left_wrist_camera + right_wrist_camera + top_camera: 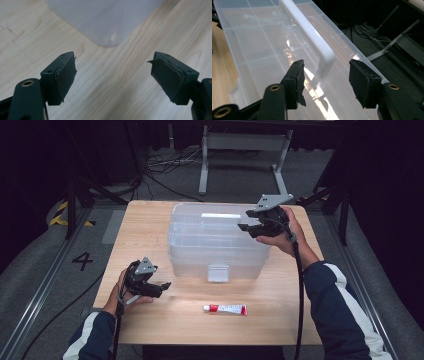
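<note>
A clear plastic box [200, 245] with a lid stands in the middle of the wooden table [145, 225]. A white handle [220, 215] lies along its top and a latch [218, 273] sits on its front. My right gripper [245, 221] hovers open over the box's right end; in the right gripper view its jaws [325, 80] stand apart at the end of the white handle [310, 37]. My left gripper [163, 289] rests open low over the table, left of the box front. In the left gripper view it [112, 77] faces a box corner [107, 22].
A red and white tube [225, 309] lies on the table in front of the box, near the front edge. Behind the table are a grey stand [245, 150] and cables [165, 167] on the floor. Bare wood lies to both sides of the box.
</note>
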`<state>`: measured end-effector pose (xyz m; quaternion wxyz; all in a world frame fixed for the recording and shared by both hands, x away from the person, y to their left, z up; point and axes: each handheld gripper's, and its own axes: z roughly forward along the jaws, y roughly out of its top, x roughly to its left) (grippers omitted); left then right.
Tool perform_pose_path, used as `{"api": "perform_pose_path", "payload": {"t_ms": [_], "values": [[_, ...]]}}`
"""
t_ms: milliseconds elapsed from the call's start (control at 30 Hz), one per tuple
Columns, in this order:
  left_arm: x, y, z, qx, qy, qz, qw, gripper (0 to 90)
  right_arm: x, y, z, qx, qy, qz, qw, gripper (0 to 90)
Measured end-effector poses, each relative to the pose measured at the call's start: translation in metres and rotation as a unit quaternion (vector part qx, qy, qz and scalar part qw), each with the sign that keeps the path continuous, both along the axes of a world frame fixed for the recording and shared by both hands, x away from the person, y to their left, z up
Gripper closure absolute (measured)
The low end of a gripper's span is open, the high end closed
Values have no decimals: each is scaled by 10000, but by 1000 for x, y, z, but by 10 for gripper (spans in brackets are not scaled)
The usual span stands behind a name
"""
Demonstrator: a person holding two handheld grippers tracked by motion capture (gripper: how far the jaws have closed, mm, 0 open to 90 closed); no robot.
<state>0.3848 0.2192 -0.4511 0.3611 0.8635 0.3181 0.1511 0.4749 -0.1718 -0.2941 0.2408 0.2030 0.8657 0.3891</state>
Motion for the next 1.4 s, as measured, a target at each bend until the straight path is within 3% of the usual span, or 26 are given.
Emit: {"api": "perform_pose_path", "payload": {"t_ms": [133,267,667,867,1133,1200,1300,1400], "values": [[0,-8,9,19,-181,30,9998,225,5,5,-1,-167,-13,-65,9998,539],[0,-11,17,-134,-273,-8,9995,223,7,11,-3,-271,21,-11,9996,584],[10,-18,26,-314,-408,-30,9987,202,16,20,-9,-350,158,-64,9992,652],[19,-24,27,-424,-372,-81,9984,200,16,27,-10,-403,94,-166,9990,726],[30,-29,20,-312,-311,-13,9990,181,16,28,-10,-382,89,-248,9989,733],[33,-30,19,-304,-209,-51,9993,210,16,28,-10,-390,88,-248,9989,733],[40,-38,12,22,-259,-20,9997,199,16,29,-10,-417,79,-249,9988,731],[41,-38,11,-12,-245,-16,9997,169,15,30,-10,-444,36,-274,9986,731]]}}
